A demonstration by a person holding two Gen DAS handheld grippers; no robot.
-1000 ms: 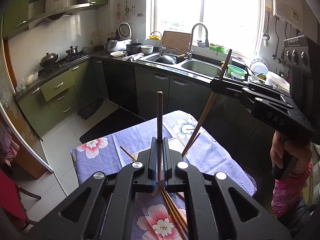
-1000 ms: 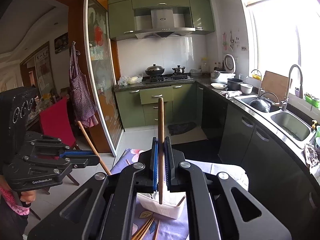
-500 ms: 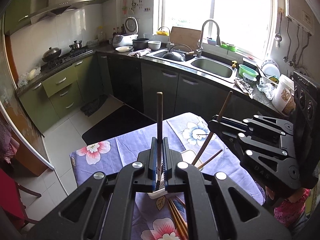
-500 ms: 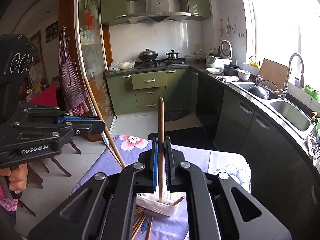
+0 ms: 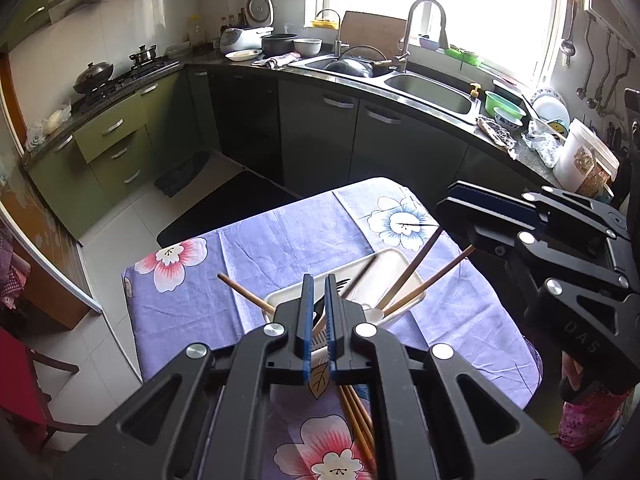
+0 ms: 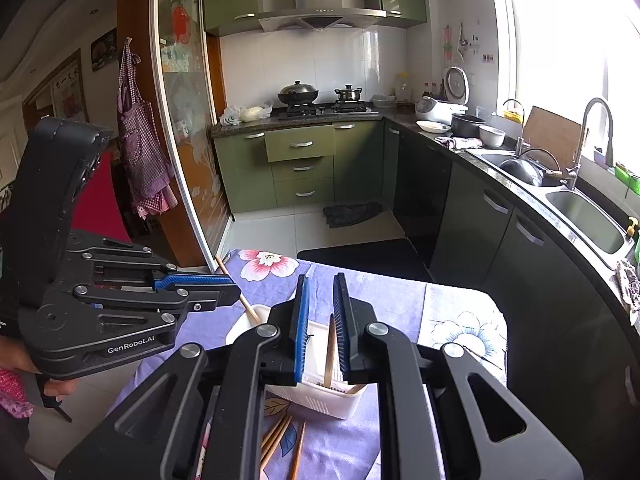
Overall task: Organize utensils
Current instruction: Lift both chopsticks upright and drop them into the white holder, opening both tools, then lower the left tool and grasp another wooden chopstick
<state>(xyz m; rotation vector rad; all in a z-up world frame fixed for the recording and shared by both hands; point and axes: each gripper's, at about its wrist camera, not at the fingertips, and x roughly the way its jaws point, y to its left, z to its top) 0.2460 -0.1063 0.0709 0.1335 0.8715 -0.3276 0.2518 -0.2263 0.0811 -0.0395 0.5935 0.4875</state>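
Observation:
A white basket stands on the flowered cloth and holds several brown chopsticks. My right gripper hangs over it with its jaws opening. One chopstick stands in the basket between them, leaning on the right pad with a gap on its left. My left gripper is over the basket's near side, its jaws a narrow slit apart. No chopstick rises above them, and only a bit of brown wood shows low in the slit. Each gripper shows in the other's view: the right gripper and the left gripper.
Loose chopsticks lie on the cloth in front of the basket. Another chopstick leans out over the basket's left rim. The small table ends close behind the basket, with dark cabinets and a sink counter beyond.
Both grippers have come down onto the basket. The chopsticks that stood tall between each pair of jaws no longer stick up above them. The right jaws have parted.

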